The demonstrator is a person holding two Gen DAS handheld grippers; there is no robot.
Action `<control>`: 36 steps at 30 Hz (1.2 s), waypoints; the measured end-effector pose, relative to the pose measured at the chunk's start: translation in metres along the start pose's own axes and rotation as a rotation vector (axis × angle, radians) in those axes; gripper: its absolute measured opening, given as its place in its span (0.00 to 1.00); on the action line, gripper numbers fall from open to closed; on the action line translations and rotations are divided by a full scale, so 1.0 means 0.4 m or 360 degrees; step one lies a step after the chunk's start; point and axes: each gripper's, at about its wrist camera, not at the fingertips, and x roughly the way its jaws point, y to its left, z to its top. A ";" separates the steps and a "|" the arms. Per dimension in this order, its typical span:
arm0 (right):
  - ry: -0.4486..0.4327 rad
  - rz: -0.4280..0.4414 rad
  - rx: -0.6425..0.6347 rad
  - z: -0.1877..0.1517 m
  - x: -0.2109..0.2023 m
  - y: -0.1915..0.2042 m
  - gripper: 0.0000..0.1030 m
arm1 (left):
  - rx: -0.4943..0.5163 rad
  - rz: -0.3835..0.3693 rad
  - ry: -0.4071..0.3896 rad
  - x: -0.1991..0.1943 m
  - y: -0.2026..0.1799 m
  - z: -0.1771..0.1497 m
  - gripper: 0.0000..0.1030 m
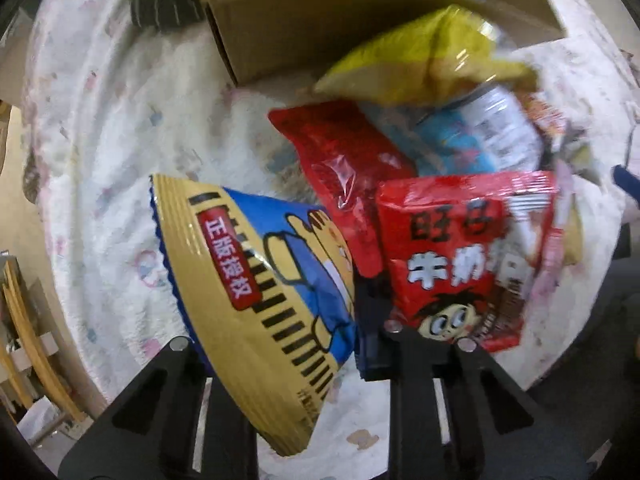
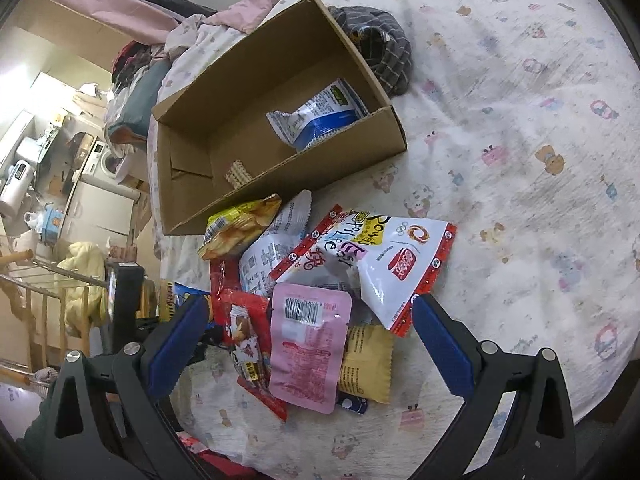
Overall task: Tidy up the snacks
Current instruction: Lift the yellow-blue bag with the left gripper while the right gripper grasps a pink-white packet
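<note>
L claw (image 1: 362, 344) clamped on blue-gold snack bag (image 1: 276, 288). R claw (image 2: 310, 336) wide open above snack pile (image 2: 320, 280) on bed (image 2: 520, 140). Only R view shows inside cardboard box (image 2: 280, 80) (blue-white packet (image 2: 320, 120) far end).

A: Quick count, boxes?
B: 1 cardboard box (image 2: 276, 80), open top.
A: Pkts inside it?
B: 1 blue-white packet (image 2: 320, 118), plus 1 small wafer-like bit (image 2: 239, 174); can't tell more.
A: Pile on the bed?
B: Approx 9 pkts visible. 1 pink pouch (image 2: 308, 344), 1 big white-red bag (image 2: 400, 264), 1 yellow chip bag (image 2: 236, 228), 2 red pkts, 1 gold-blue bag (image 1: 260, 288), 1 yellow square pkt (image 2: 366, 364), 1 white printed one, 1 small dark-blue one. Some overlap, so count's rough.
A: Cloth items?
B: 1 dark checked one (image 2: 380, 44).
</note>
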 end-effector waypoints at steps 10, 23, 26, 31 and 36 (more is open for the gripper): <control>0.0172 0.0101 0.0075 -0.010 0.040 -0.008 0.94 | -0.0126 0.0114 -0.0380 -0.193 0.022 -0.028 0.18; 0.0451 -0.0104 -0.0056 -0.074 0.166 0.073 0.76 | -0.0133 0.0039 -0.0449 -0.199 0.004 0.000 0.18; 0.0470 -0.0266 -0.0201 -0.094 0.208 0.110 0.76 | -0.0134 0.0031 -0.0462 -0.202 0.004 0.003 0.18; 0.0468 -0.0367 -0.0320 -0.114 0.232 0.123 0.67 | -0.0160 0.0023 -0.0460 -0.201 0.017 -0.001 0.18; 0.0451 -0.0276 -0.0268 -0.108 0.211 0.102 0.50 | -0.0178 0.0020 -0.0460 -0.202 0.025 -0.002 0.18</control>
